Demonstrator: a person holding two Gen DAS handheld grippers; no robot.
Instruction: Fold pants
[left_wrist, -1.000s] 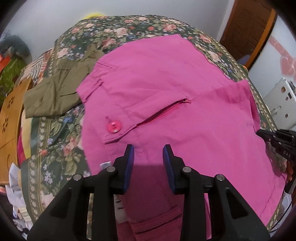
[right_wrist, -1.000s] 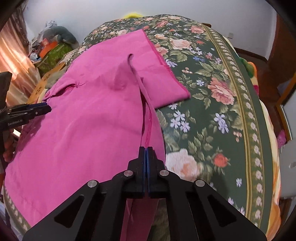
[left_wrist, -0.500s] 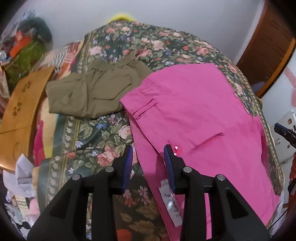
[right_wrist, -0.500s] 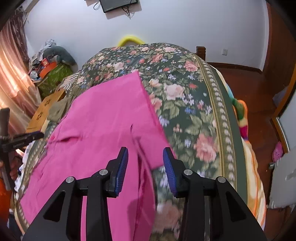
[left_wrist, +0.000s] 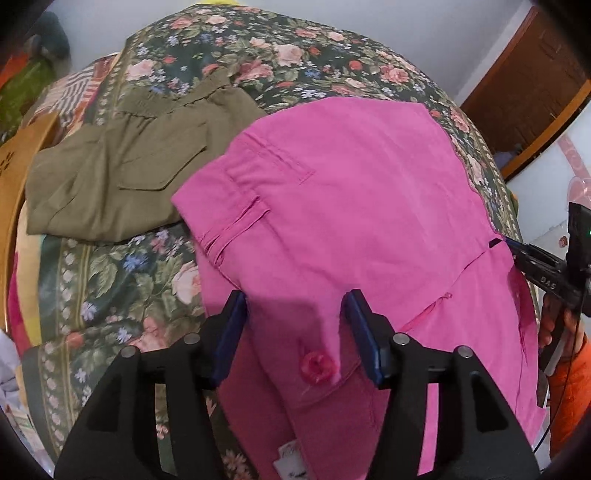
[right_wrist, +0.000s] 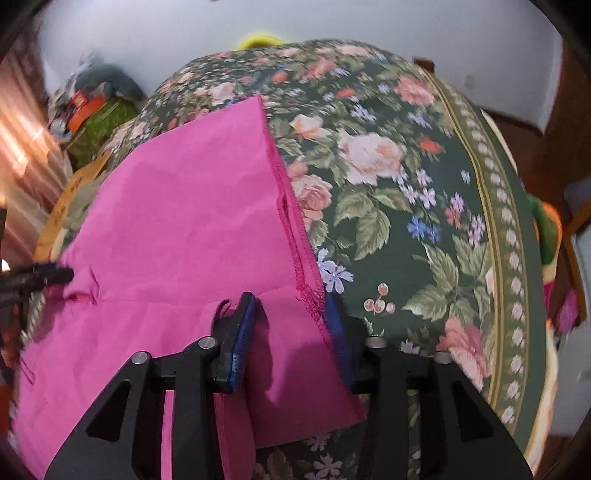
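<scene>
Since half a second back, both hand-held grippers had dropped closer over the pants (left_wrist: 351, 206), and the pink button (left_wrist: 317, 363) that was out past the left fingers now sat low between them.

Left hand-held gripper (left_wrist: 297, 325) had its jaws spread wide, nothing pinched, hovering over the waistband end at the bottom middle of its frame. Pants were spread on the floral bed (left_wrist: 295, 48), filling the centre and right of the left view, belt loops (left_wrist: 236, 225) toward the left edge of the pink. Olive pants (left_wrist: 122, 173) lay in the upper left, their edge tucked under or right against the pink ones, couldn't tell which.

Right hand-held gripper (right_wrist: 291, 332) was also open, with the frayed seam edge (right_wrist: 295, 236) of the pants running down between its blue pads (right_wrist: 243, 332), cloth not clamped. In that view the pants covered the left half and the bed the right. The left tool's tip (right_wrist: 40, 277) poked in at the left edge, touching the cloth.
</scene>
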